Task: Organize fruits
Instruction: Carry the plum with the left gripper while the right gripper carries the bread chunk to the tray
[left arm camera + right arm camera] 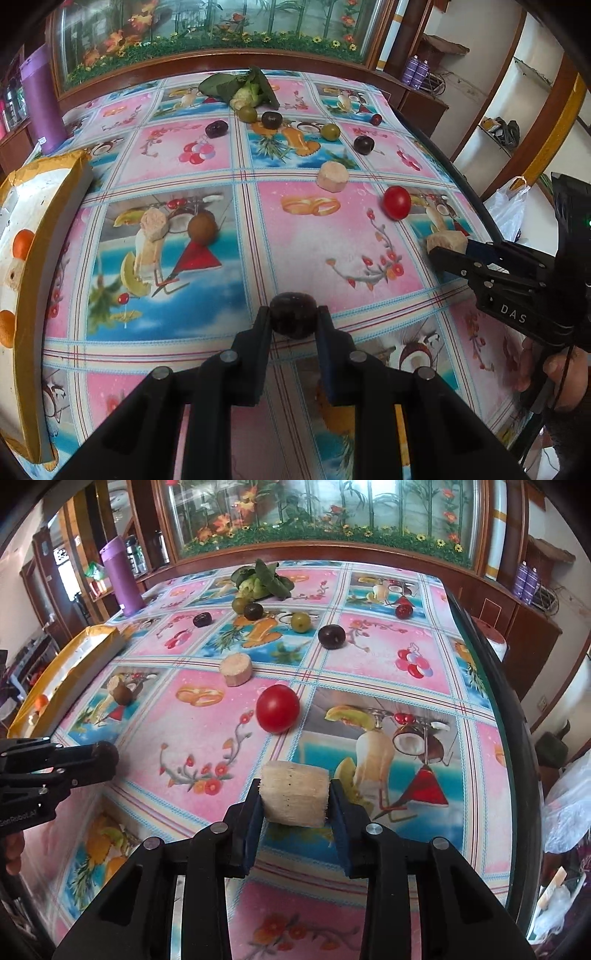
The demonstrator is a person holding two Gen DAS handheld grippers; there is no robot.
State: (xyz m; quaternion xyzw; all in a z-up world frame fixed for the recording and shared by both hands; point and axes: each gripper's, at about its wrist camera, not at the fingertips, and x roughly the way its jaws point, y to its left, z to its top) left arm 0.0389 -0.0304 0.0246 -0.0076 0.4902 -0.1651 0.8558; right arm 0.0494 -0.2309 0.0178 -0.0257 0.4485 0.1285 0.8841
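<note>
A: Going from the left edge, what's there?

B: A gold-rimmed tray (55, 206) sits along the surface's left edge with oranges (23, 243) in it; probably the collecting spot.

A: And the left tongs (293, 321)?

B: Clenched on a dark round plum (293, 314) near the front edge, likely bound for that tray. Being round, it has no long axis to speak of.

A: The right tongs (294, 797)?

B: Grasping a pale sugarcane chunk (294, 794) by its cut ends, near the front right of the surface (207, 686). Its long axis runs side to side between the pads. A red tomato (277, 708) lies just beyond it.
</note>
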